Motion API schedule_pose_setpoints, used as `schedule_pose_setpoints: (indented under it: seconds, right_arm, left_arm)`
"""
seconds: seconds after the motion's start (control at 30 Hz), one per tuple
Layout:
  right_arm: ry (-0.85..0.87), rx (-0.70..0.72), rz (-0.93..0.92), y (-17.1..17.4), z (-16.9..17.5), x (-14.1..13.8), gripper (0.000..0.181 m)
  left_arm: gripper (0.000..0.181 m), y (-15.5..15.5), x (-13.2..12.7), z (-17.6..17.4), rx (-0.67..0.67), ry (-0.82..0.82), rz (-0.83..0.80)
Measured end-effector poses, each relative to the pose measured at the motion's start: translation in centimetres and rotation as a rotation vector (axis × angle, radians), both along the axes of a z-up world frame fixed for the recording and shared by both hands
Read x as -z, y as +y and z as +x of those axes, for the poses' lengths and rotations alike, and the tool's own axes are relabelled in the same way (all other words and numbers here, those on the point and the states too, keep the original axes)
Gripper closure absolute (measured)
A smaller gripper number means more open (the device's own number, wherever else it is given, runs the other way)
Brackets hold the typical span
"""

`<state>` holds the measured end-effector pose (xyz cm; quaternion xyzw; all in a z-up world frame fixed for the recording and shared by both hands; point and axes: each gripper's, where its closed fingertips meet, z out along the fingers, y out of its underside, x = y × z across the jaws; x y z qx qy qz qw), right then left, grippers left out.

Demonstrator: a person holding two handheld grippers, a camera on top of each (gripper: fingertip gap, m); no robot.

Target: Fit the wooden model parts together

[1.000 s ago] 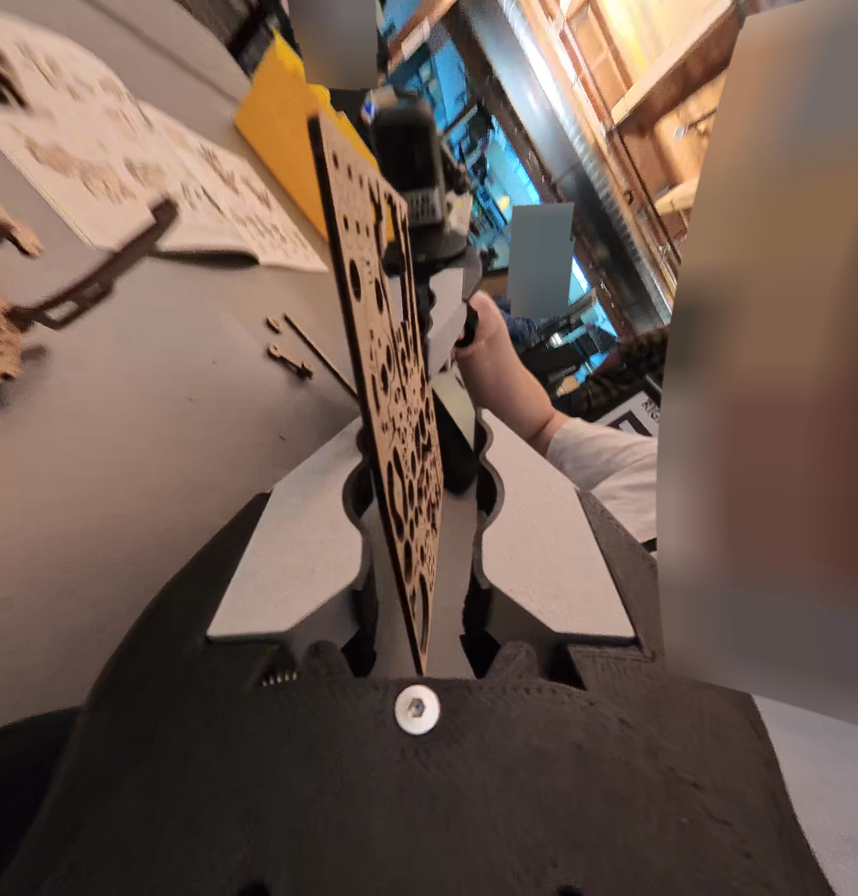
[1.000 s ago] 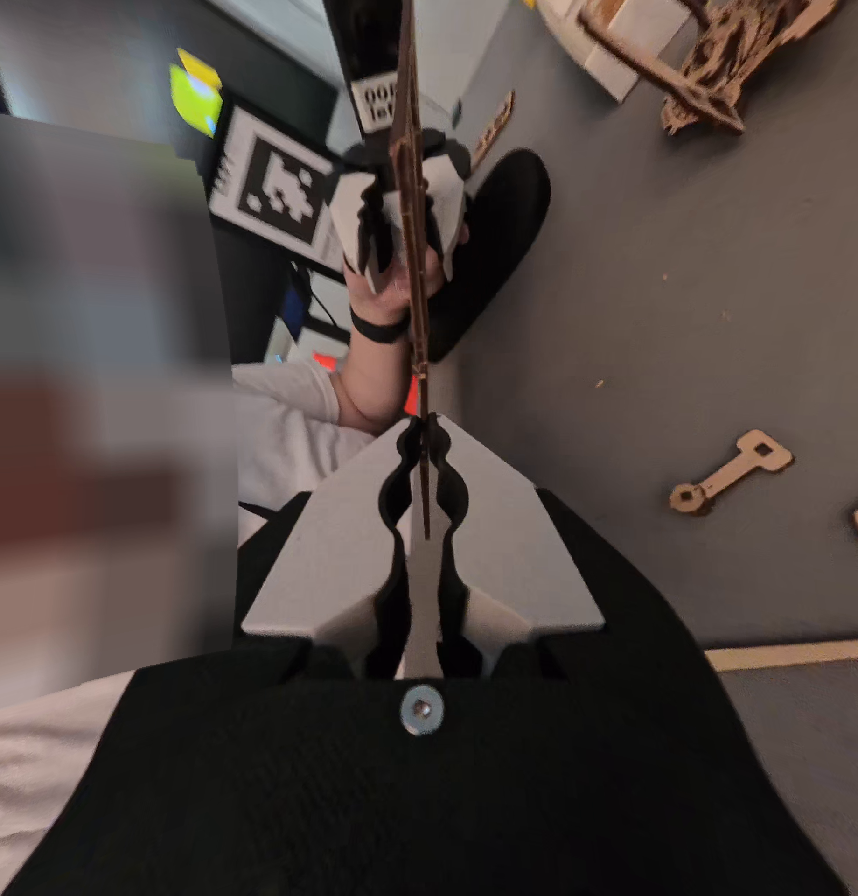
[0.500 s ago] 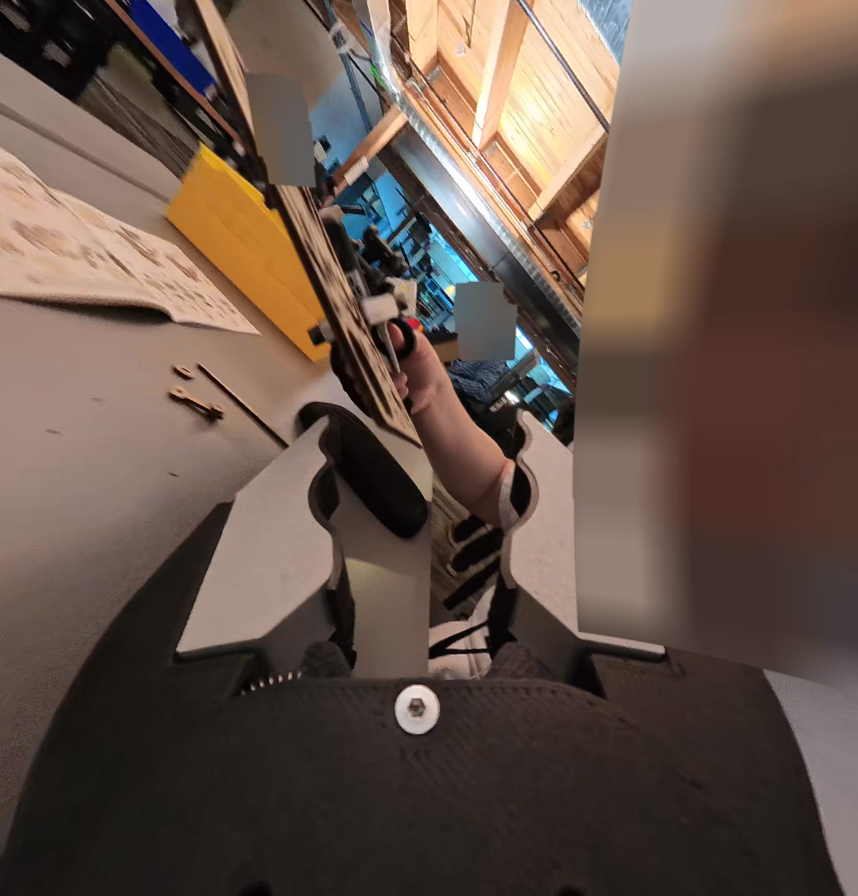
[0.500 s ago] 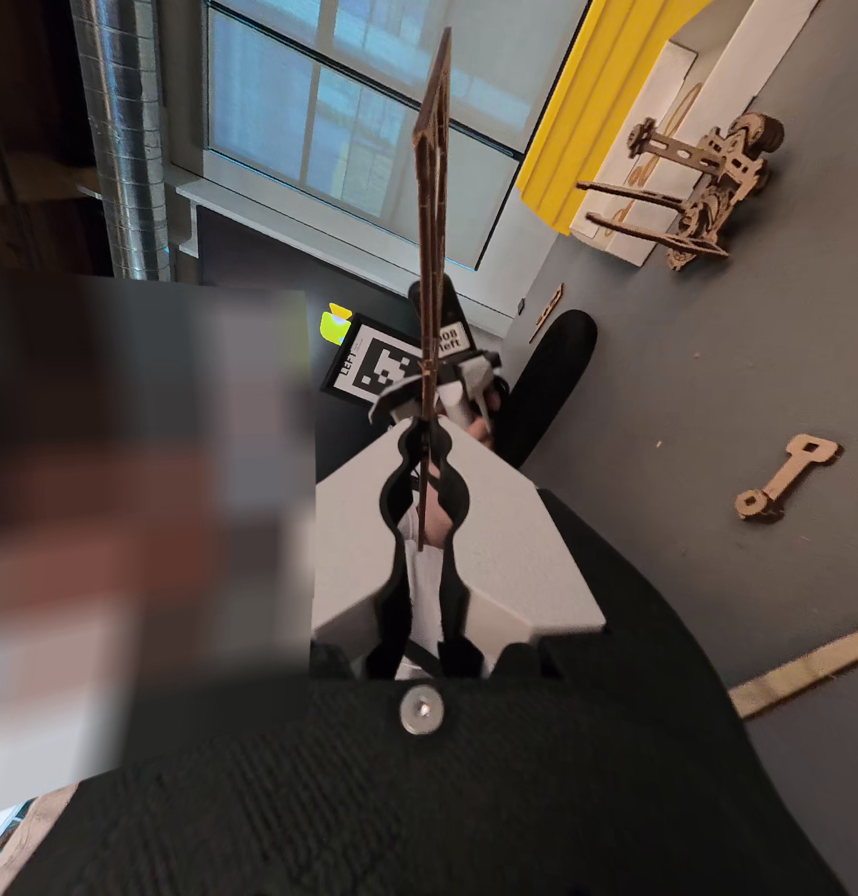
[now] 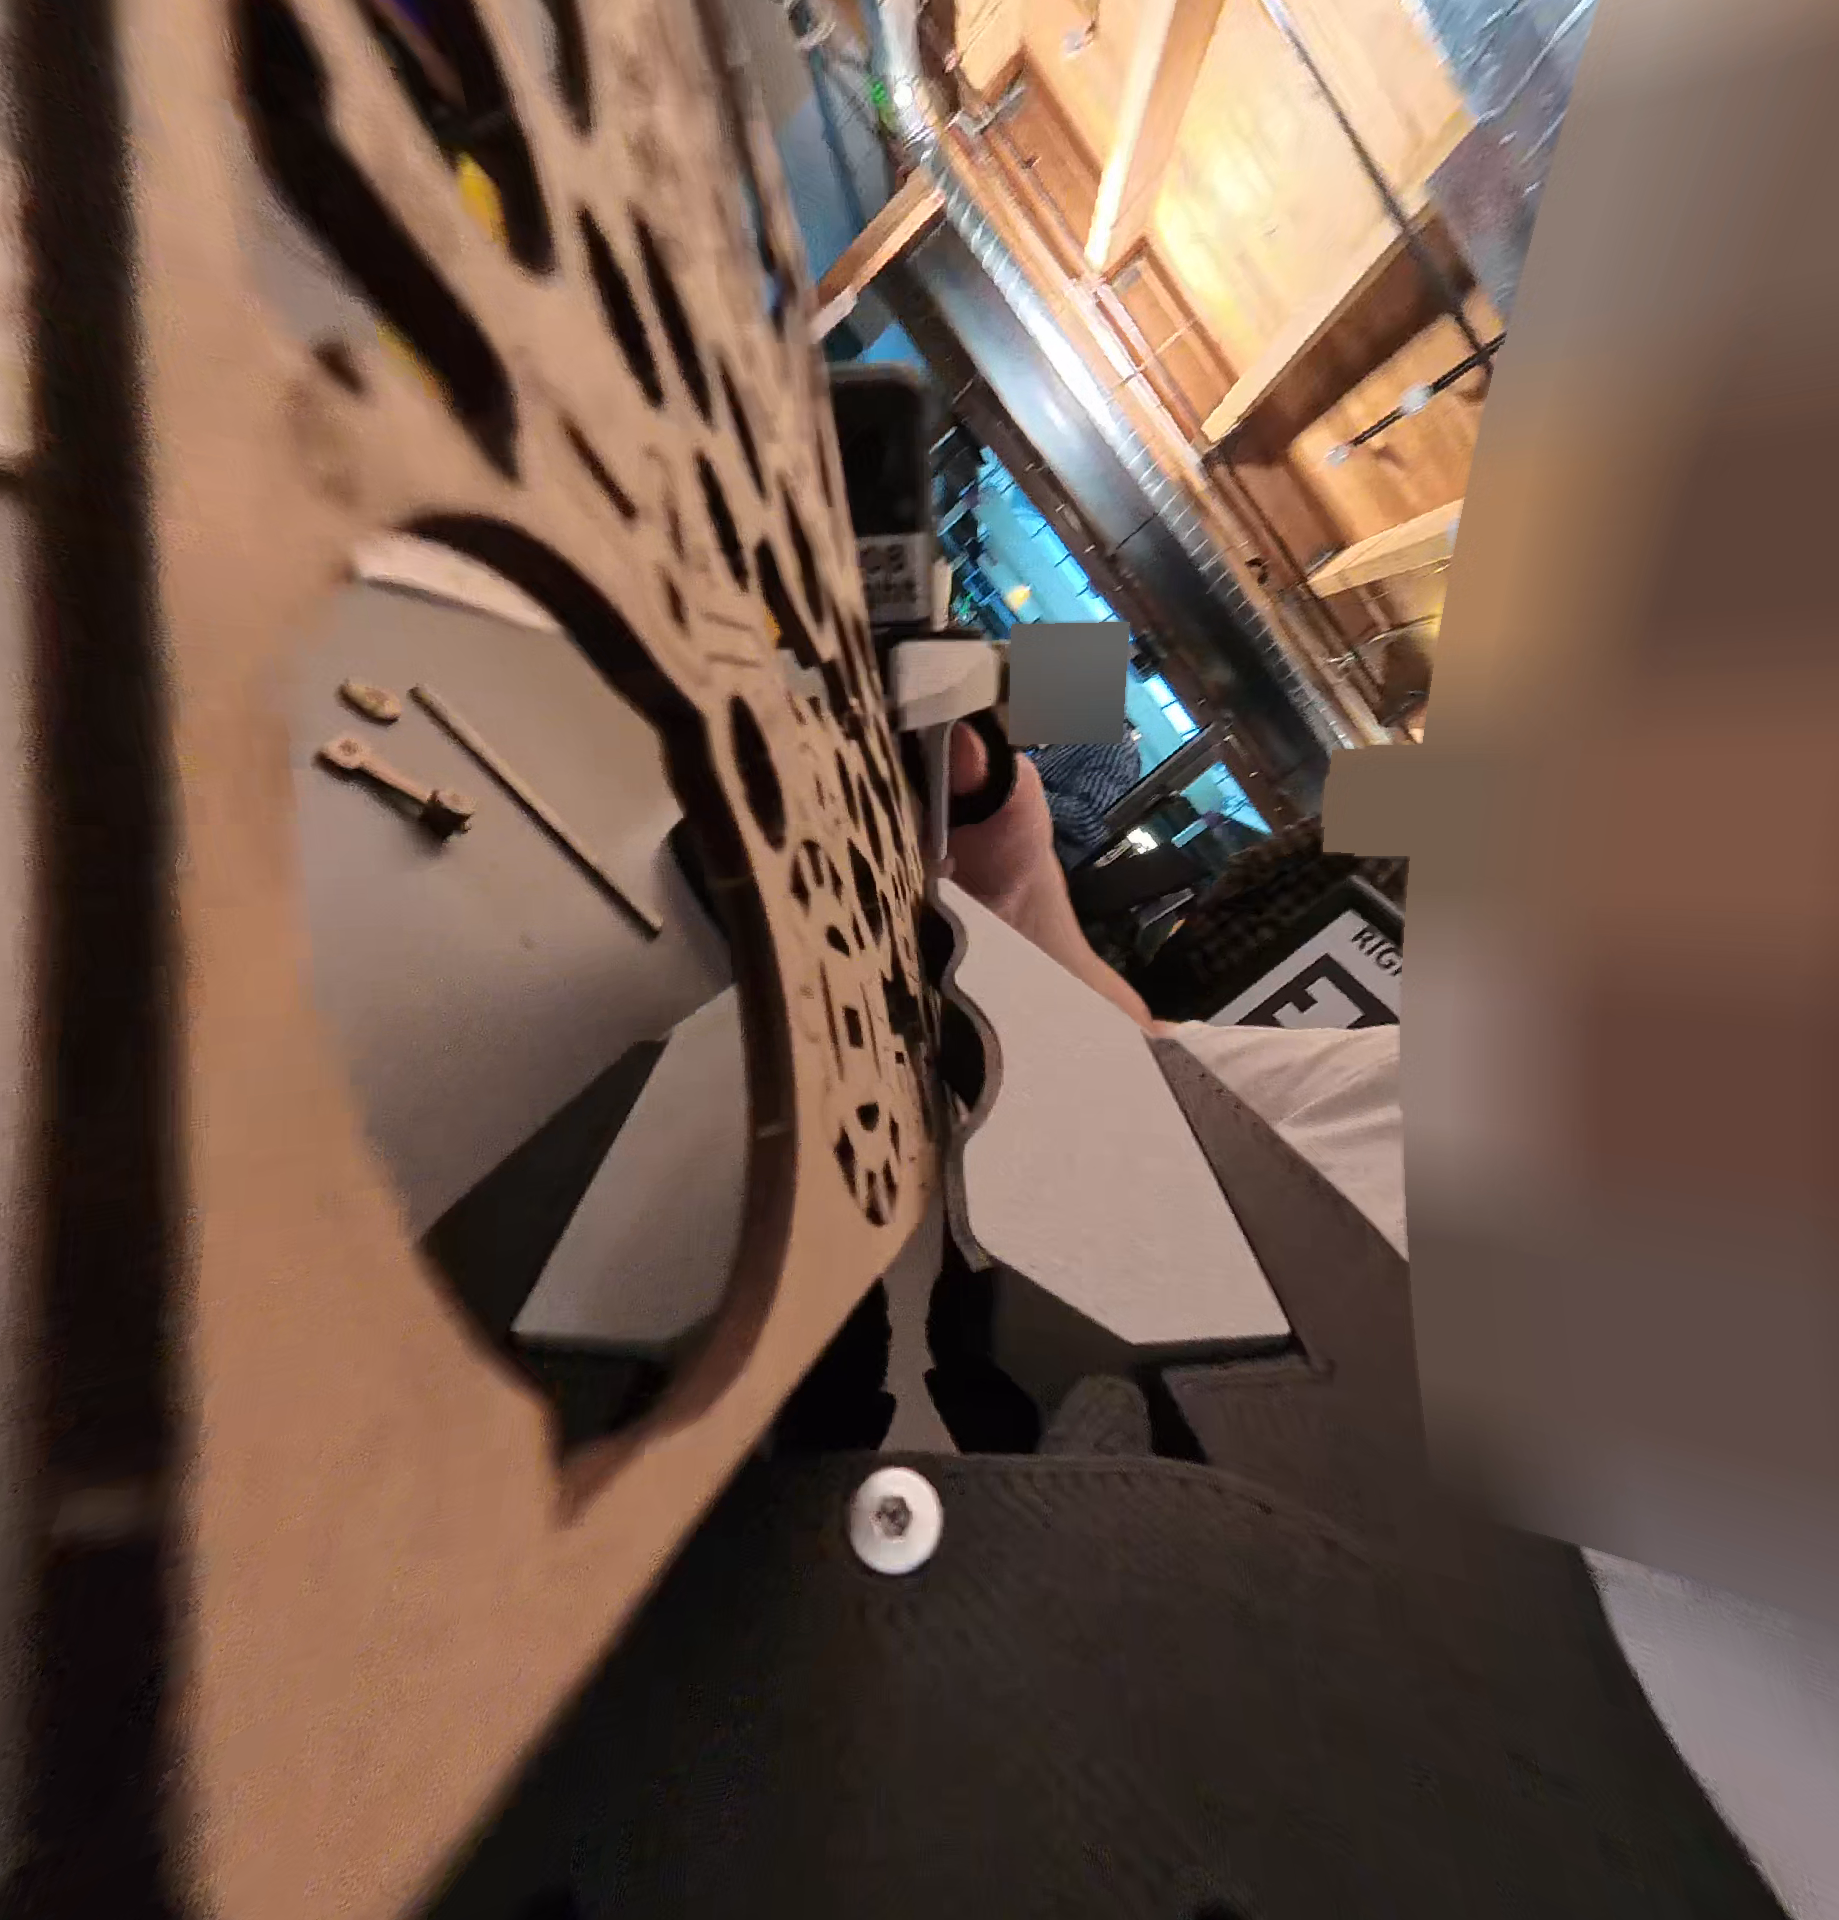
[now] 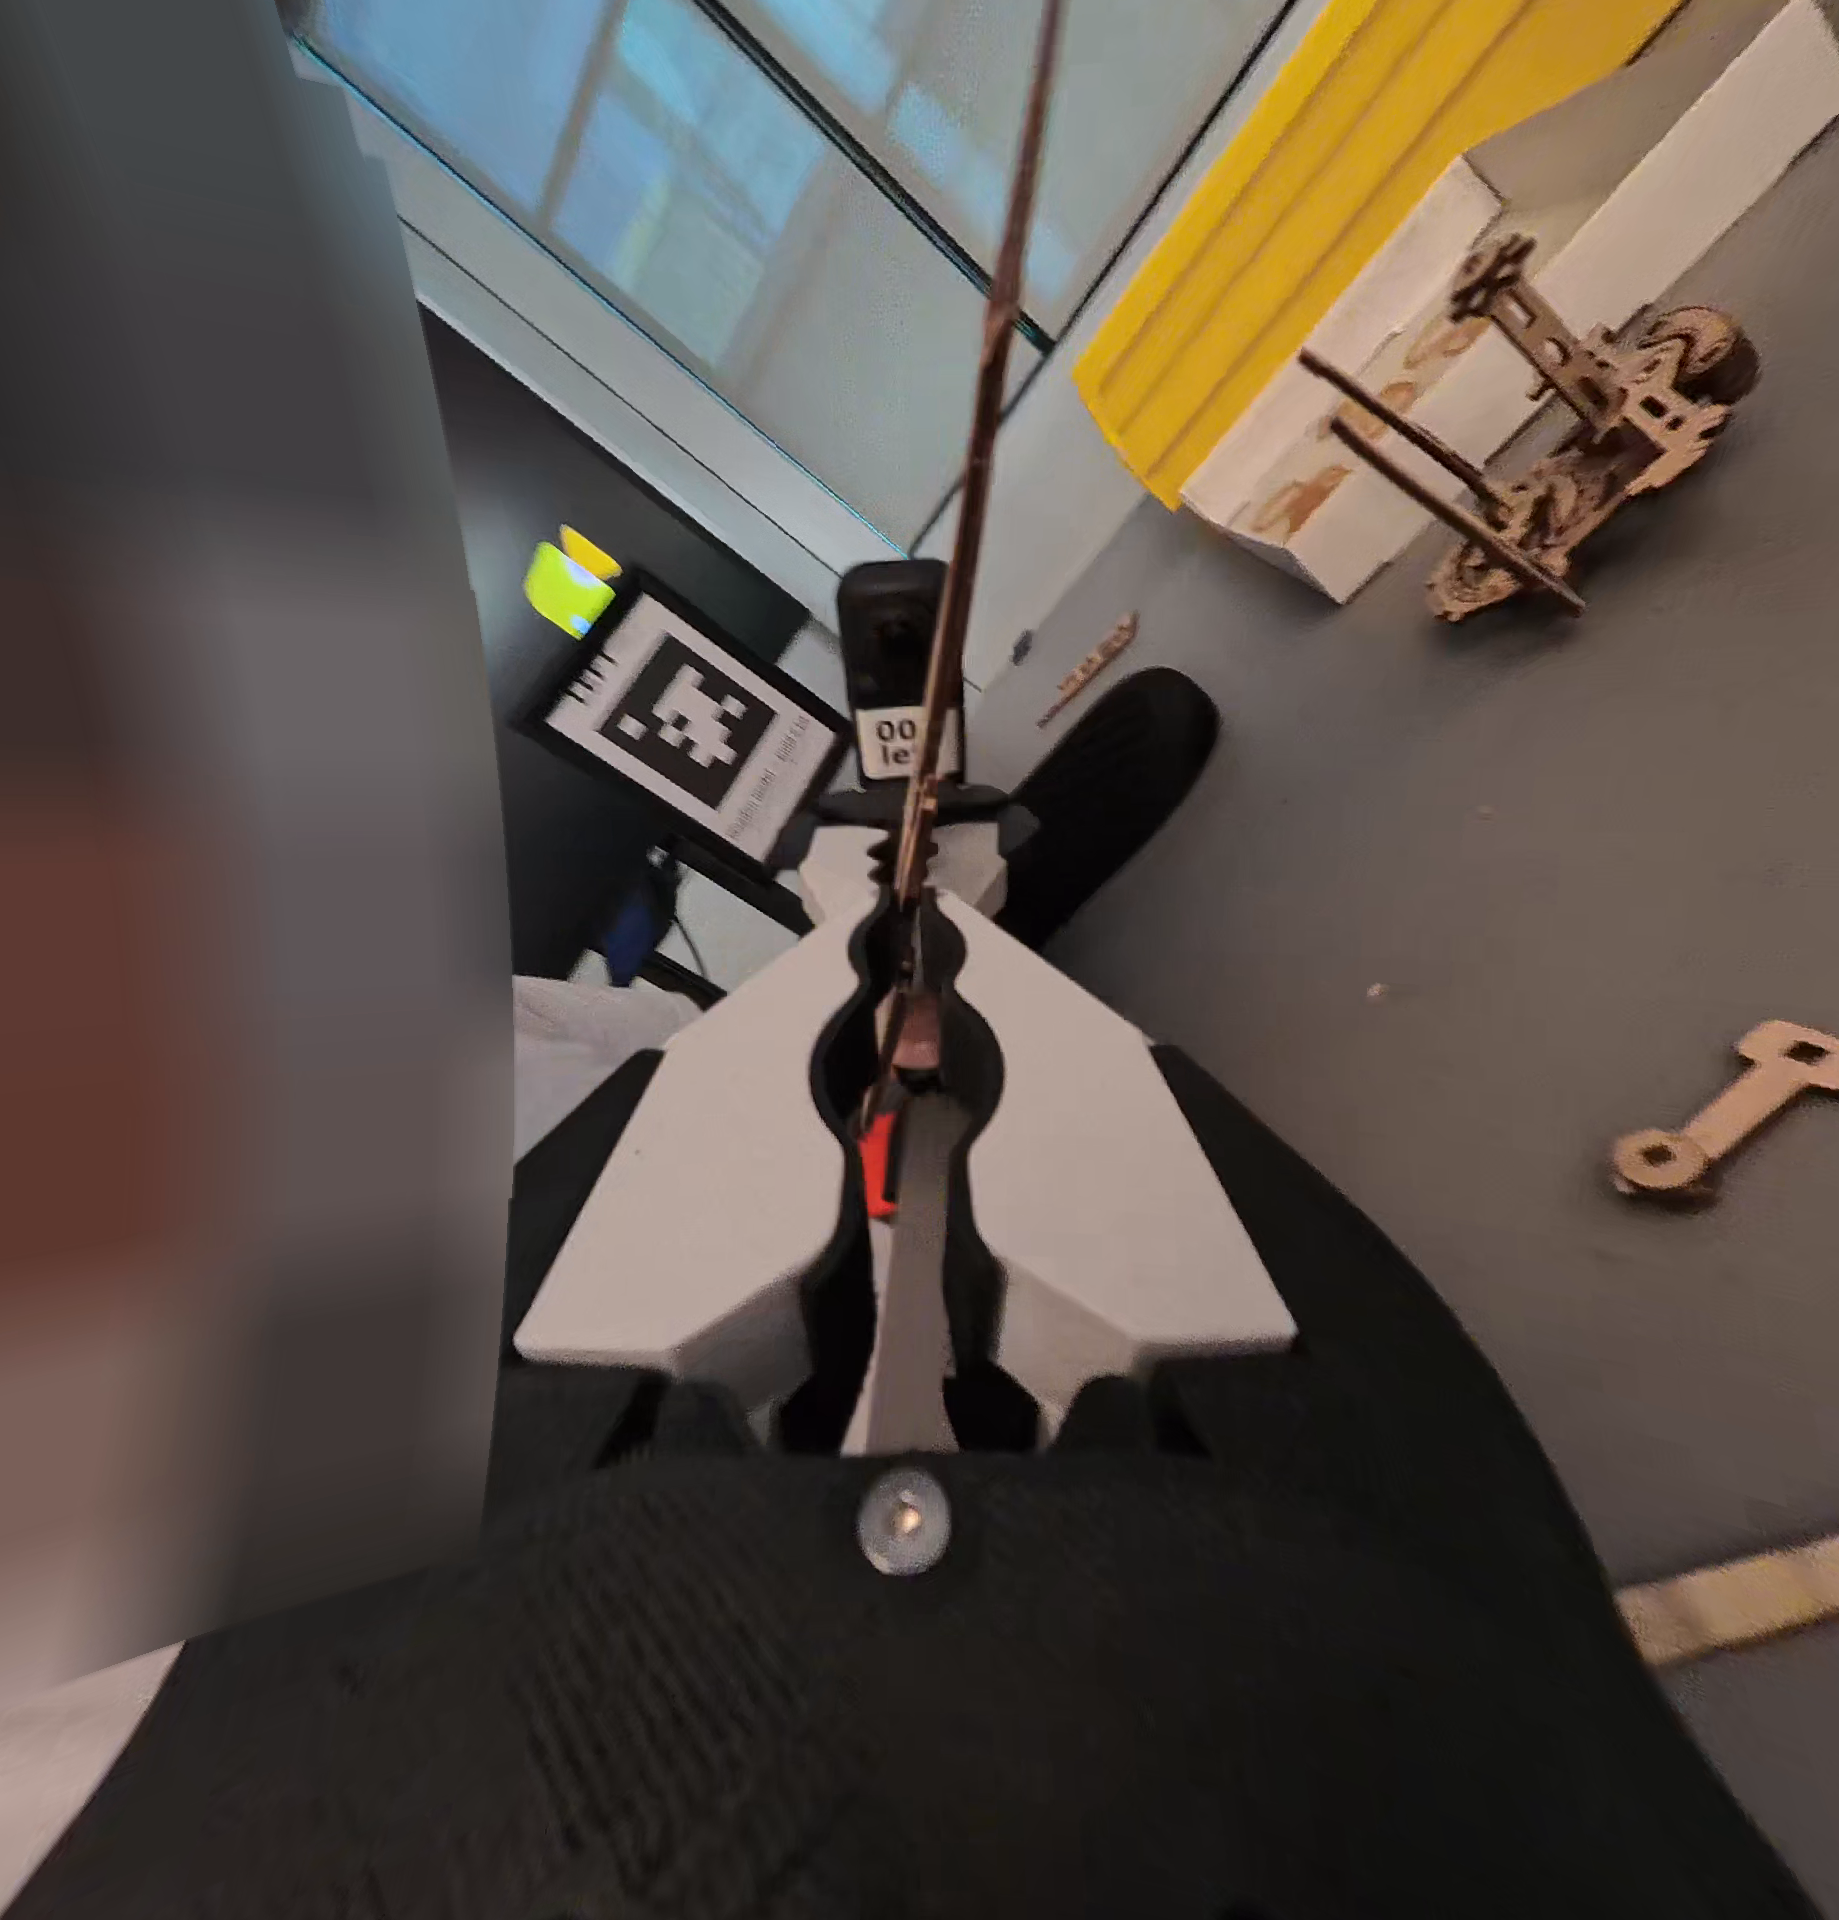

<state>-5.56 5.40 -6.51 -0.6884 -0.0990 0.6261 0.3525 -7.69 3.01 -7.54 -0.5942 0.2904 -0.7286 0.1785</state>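
A thin laser-cut wooden sheet (image 5: 395, 1039) full of cut-out holes is held in the air between both grippers. In the left wrist view it fills the left side, close to the camera. My left gripper (image 5: 915, 935) is shut on its edge, with the left finger partly hidden behind the sheet. In the right wrist view the sheet (image 6: 982, 343) shows edge-on as a thin line. My right gripper (image 6: 904, 920) is shut on its near end. The left gripper (image 6: 910, 862) sits just beyond, facing it.
On the grey table (image 6: 1414, 935) stand a part-built wooden model (image 6: 1549, 468), a white booklet (image 6: 1341, 488), a yellow box (image 6: 1289, 229) and a loose key-shaped wooden piece (image 6: 1736, 1112). Small flat pieces (image 5: 395, 779) and a thin stick (image 5: 541, 810) also lie there.
Half a second ago my left gripper was open and clear of the sheet. Now it has closed on the sheet, which sits much closer to its camera. The right gripper kept hold throughout.
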Motion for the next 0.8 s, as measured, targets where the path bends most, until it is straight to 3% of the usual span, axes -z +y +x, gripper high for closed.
schedule_pose_setpoints:
  seconds: [0.03, 0.57, 0.8]
  right_arm:
    - [-0.027, 0.002, 0.007, 0.0, -0.1, 0.3, 0.180]
    - [-0.077, 0.027, -0.117, 0.6, 0.1, 3.1, 0.177]
    - [-0.204, 0.047, -0.035, 0.4, 0.1, 3.0, 0.179]
  left_arm:
    - [0.181, 0.0, 0.5, -0.1, -0.004, 0.024, -0.001]
    - [0.181, 0.4, 3.1, 0.0, -0.043, 0.183, 0.065]
    - [0.180, 0.0, 2.9, 0.1, -0.063, 0.184, 0.160]
